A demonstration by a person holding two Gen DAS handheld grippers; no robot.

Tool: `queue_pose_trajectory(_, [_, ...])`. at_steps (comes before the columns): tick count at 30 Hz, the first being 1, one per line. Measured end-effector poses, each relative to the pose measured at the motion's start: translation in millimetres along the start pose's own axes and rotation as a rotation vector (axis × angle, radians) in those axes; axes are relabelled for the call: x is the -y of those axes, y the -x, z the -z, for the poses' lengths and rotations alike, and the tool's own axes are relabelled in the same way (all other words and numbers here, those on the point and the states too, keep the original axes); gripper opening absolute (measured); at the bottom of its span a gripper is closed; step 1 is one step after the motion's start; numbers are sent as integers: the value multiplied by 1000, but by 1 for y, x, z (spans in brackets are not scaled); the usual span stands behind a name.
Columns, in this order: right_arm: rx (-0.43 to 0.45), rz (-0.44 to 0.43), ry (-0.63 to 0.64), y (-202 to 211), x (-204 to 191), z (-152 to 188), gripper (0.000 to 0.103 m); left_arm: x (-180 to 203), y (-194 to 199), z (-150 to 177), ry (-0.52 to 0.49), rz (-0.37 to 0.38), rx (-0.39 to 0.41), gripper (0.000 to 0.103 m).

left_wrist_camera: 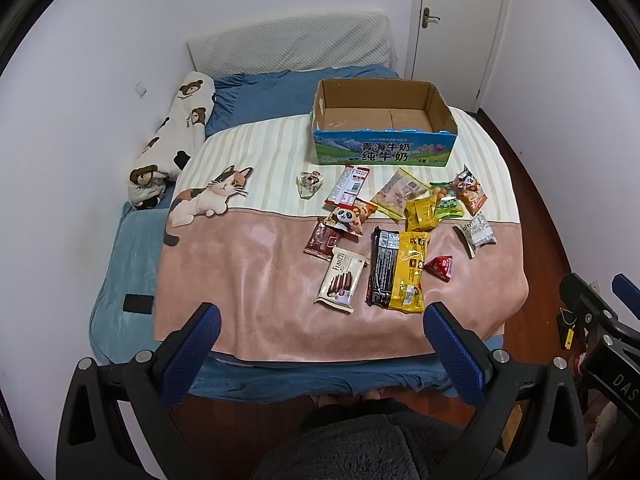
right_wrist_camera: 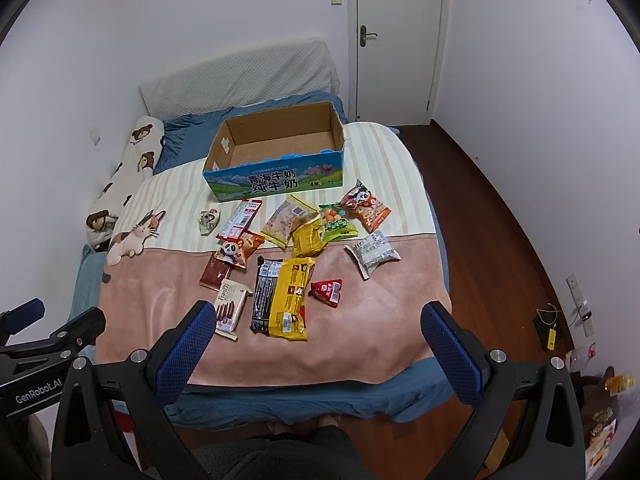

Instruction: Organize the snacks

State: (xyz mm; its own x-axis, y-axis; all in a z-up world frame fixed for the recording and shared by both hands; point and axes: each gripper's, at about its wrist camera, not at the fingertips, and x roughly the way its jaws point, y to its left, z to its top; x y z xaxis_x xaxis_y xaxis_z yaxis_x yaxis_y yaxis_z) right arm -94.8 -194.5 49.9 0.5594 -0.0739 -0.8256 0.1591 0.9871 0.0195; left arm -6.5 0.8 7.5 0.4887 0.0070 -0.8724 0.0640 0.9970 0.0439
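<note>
Each tool (left_wrist_camera: 322, 338) is a black frame with silver screws, blue textured pads (left_wrist_camera: 194, 354), white lettering, above dark fuzzy clothing (left_wrist_camera: 360, 448).

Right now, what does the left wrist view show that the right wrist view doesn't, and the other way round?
Only the left wrist view: a black phone-like object on the light blue bedding at the bed's left edge, and the right gripper's body at the frame's right edge.
Only the right wrist view: bottles and packets on the floor at lower right, a wall socket, and more wooden floor.
Both: the empty cardboard box, the scattered snacks on the cat blanket, the bear pillow, the door, and open jaws holding nothing.
</note>
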Motion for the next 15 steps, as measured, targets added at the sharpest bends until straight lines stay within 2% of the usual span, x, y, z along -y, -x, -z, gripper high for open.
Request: queue_pose_trajectory(15, [16, -8, -6, 11, 2, 2, 103, 1, 1, -1, -1, -1, 1, 103])
